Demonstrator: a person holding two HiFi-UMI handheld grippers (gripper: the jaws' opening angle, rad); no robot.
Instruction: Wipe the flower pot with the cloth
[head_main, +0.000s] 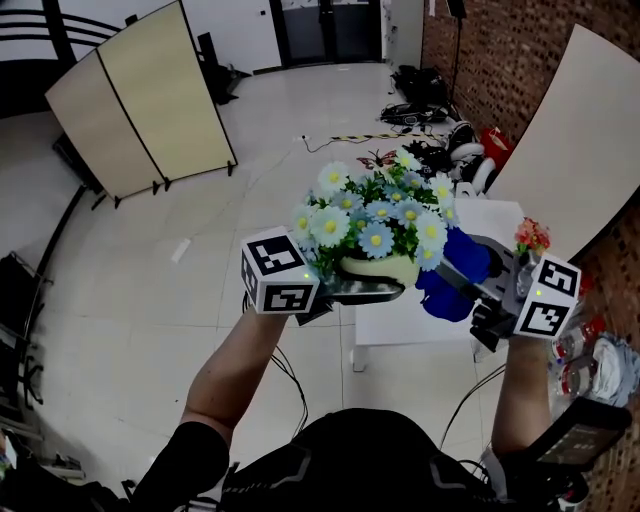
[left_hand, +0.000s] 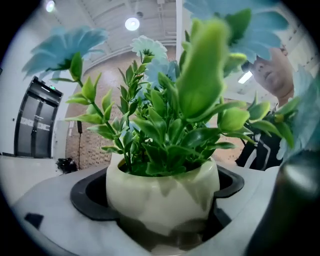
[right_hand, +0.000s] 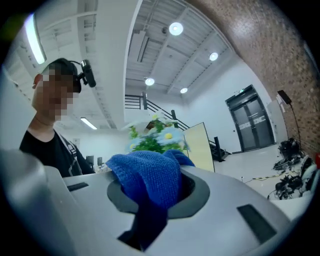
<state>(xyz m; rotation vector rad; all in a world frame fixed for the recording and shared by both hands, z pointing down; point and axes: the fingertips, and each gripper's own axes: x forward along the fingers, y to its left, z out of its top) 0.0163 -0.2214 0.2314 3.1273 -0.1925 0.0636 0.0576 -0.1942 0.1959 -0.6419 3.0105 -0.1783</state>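
A cream flower pot (head_main: 378, 270) with blue and white daisies and green leaves is held up in the air over the floor. My left gripper (head_main: 345, 288) is shut on the pot, which fills the left gripper view (left_hand: 162, 192) between the jaws. My right gripper (head_main: 478, 290) is shut on a blue knitted cloth (head_main: 455, 275), which hangs just right of the pot, close to its side. In the right gripper view the cloth (right_hand: 147, 182) bulges out of the jaws, with the flowers (right_hand: 157, 137) behind it.
A white table (head_main: 420, 315) stands below and behind the pot, with a small red flower plant (head_main: 532, 237) on its right. A brick wall (head_main: 520, 60) runs along the right. Folding panels (head_main: 150, 100) stand at the far left. Cables and gear (head_main: 430, 110) lie on the floor.
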